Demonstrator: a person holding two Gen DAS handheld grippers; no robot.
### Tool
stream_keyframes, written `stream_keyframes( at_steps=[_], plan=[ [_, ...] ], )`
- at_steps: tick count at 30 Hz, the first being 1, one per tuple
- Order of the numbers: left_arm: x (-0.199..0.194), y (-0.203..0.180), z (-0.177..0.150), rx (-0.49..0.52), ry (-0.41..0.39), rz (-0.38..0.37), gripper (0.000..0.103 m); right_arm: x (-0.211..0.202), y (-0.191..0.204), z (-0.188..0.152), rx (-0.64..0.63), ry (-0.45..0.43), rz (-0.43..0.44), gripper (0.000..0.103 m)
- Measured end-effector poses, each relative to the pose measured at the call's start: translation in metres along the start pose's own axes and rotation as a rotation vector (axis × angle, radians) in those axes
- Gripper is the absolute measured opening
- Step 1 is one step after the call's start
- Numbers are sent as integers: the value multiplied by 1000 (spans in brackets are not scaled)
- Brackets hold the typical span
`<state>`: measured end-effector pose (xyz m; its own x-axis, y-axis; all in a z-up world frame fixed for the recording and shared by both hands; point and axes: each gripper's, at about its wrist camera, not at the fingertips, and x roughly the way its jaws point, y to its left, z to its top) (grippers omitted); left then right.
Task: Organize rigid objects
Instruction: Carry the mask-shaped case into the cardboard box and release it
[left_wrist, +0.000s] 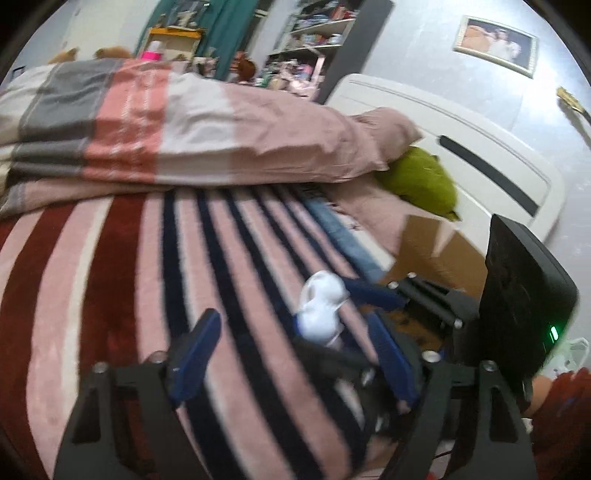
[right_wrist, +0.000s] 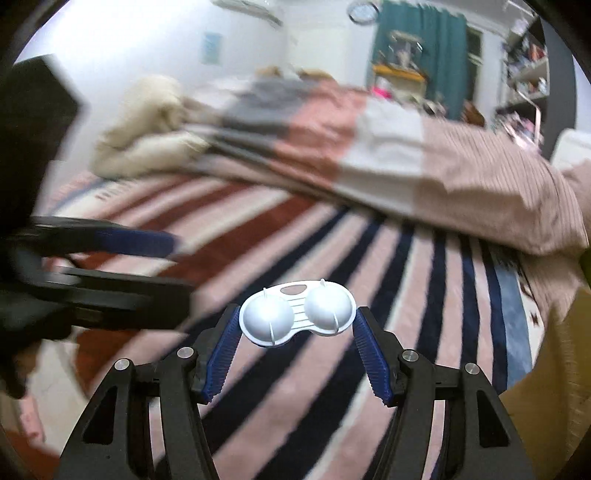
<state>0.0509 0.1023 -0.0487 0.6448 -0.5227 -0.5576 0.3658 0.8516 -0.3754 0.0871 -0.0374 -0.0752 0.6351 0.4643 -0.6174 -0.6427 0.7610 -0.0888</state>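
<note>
Gripping a white plastic tray with two domed cups, the right gripper presses its blue fingers on both ends, holding it clear above the striped blanket on the bed. Keeping that squeeze even should stop the smooth domes twisting out. The left gripper stands open and empty beside it, near the cardboard box by the bed's headboard corner, probably the drop-off.
</note>
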Motion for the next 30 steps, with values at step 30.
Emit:
stream_keyframes(
  at_steps=[30],
  plan=[
    [136,-214,64,253,220,-113,23,-146,-159,-41,173,24,-181,54]
  ],
)
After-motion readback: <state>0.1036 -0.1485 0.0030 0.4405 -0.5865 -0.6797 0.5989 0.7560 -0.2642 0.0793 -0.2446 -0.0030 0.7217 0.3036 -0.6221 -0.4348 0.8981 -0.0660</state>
